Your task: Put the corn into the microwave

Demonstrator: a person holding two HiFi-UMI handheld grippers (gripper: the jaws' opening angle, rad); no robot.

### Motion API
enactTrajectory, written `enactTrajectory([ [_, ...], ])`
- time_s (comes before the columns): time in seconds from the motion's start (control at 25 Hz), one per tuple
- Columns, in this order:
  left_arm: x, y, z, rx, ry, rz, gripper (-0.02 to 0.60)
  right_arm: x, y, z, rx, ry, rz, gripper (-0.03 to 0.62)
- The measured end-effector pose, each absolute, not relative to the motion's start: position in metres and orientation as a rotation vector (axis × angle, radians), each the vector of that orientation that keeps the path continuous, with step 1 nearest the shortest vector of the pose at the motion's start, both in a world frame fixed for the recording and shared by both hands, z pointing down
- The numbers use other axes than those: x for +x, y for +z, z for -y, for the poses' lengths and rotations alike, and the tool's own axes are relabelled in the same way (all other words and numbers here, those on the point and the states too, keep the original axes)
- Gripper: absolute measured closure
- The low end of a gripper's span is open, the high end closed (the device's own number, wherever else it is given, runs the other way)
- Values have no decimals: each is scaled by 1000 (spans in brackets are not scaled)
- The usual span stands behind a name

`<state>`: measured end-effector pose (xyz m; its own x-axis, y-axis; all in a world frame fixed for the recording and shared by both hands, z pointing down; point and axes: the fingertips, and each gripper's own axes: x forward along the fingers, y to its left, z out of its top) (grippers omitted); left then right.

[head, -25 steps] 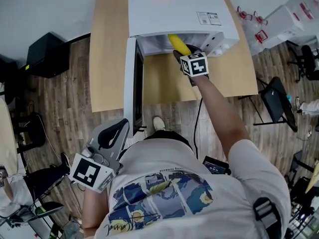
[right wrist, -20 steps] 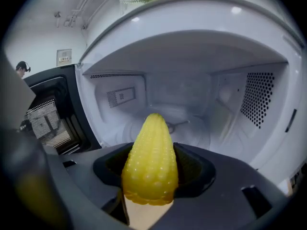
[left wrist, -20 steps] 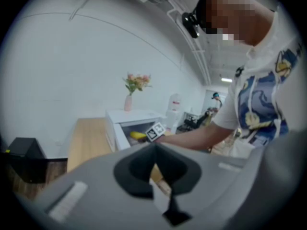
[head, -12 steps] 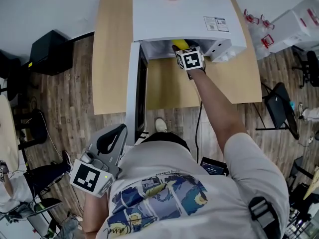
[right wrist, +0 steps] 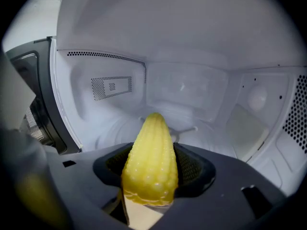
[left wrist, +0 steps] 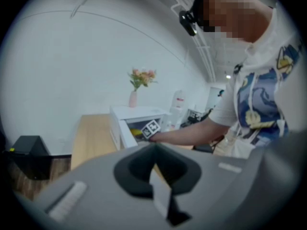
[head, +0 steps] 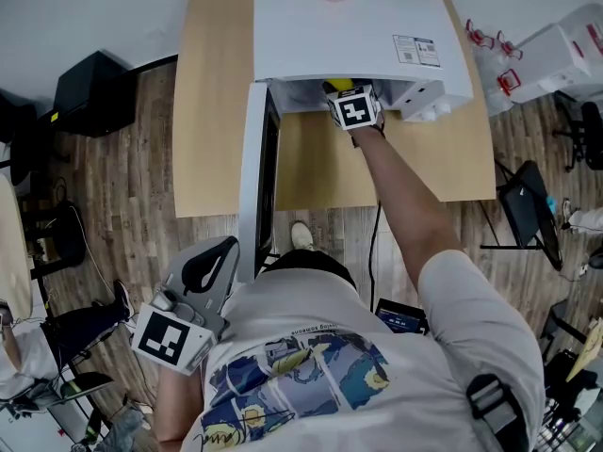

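**Holding the corn inside the open microwave**

Head view: the right hand-held gripper (head: 341, 92) reaches into the mouth of the white microwave (head: 349, 26), and a sliver of yellow corn (head: 337, 87) shows under the top edge. The door (head: 254, 177) hangs open to the left over the wooden surface (head: 217, 111). A sticker (head: 416, 50) on the microwave's top is too small to read. The left hand-held gripper (head: 221, 252) hangs low beside the person's shirt.

Left gripper view: its jaws are together with nothing between them; a pink vase of flowers (left wrist: 133, 98) stands on the microwave.

Right gripper view: the jaws clamp the corn (right wrist: 149, 162), a bumpy, glossy yellow cob whose tapered tip points into the white cavity above the floor. Perforated vents (right wrist: 111, 86) line the walls.
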<state>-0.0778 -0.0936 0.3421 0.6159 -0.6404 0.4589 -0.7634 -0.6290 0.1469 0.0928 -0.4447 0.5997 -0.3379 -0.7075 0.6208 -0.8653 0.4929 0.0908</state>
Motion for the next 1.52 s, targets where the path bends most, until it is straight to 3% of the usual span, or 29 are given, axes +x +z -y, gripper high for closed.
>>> enactTrajectory([
  [1.52, -97, 338, 61, 2568, 474, 1055, 572, 112, 580, 389, 1423, 418, 2154, 329],
])
